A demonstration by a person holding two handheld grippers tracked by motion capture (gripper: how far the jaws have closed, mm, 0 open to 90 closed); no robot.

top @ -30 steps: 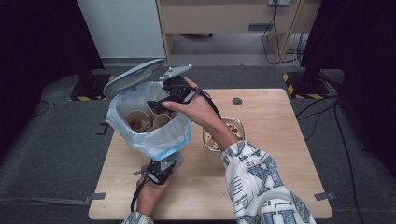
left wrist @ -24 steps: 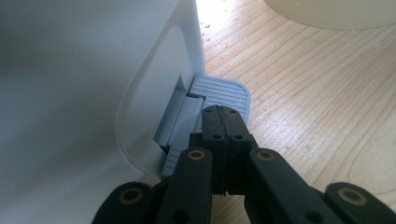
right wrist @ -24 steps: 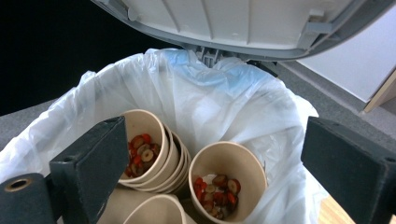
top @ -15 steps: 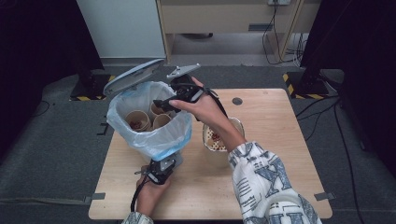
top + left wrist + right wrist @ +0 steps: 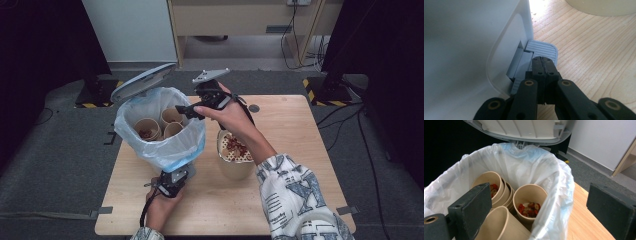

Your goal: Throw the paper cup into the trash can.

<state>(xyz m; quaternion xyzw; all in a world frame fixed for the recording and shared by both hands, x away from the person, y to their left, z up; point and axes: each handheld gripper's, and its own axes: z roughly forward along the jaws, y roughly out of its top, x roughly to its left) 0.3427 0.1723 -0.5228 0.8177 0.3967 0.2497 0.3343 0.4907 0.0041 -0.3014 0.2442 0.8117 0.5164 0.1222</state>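
pressing bin pedal (image 5: 541, 50), closed left gripper (image 5: 543, 65)

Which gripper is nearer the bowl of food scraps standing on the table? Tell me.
Right. The right gripper hangs open over the bin's rim, just up and left of the bowl. The left gripper, shut, presses the bin's pedal, with the bin's base between it and the bowl.

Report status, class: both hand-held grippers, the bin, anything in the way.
Left hand-held gripper shut, pressing the pedal; lid up. Right hand-held gripper open and empty over the bin, cups inside. One bowl on the table; path clear.
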